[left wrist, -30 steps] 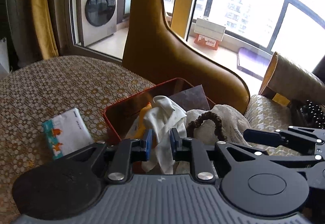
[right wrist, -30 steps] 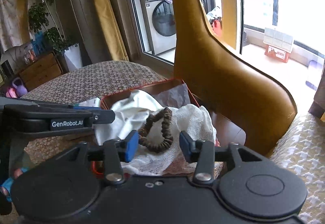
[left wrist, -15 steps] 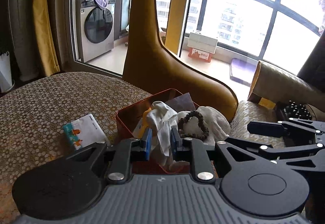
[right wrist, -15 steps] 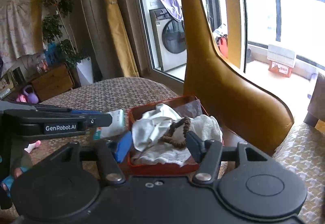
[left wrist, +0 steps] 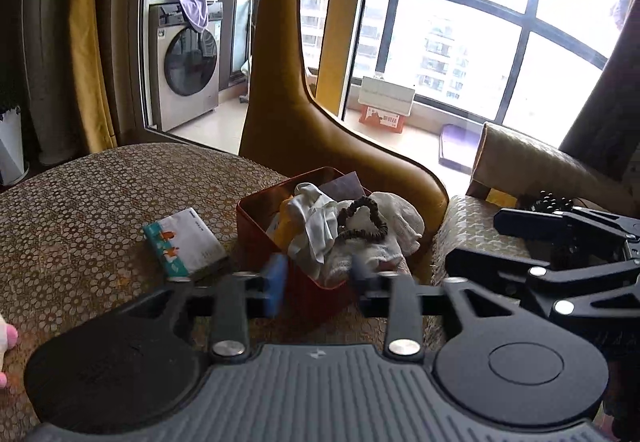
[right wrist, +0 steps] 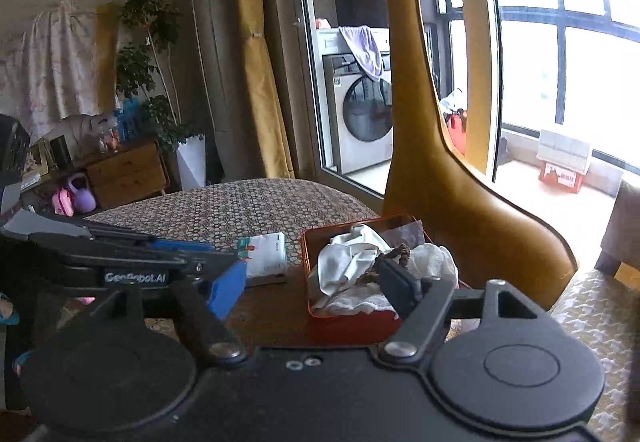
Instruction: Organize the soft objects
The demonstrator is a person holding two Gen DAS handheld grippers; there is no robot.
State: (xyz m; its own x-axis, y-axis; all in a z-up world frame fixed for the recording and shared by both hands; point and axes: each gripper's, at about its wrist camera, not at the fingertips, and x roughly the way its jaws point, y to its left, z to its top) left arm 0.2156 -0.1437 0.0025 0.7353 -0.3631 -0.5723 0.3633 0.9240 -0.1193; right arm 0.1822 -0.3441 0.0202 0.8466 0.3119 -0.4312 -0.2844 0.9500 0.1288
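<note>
Daylight pours through tall grid windows [left wrist: 472, 41]. A mustard giraffe figure [right wrist: 436, 161] stands before a washing machine [right wrist: 356, 109], beside yellow curtains [right wrist: 260, 81], a potted plant [right wrist: 148, 61] and a wooden dresser [right wrist: 128, 171].

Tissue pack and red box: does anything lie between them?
Nothing: only bare patterned tablecloth separates the tissue pack from the red box, clearest in the left wrist view.
</note>
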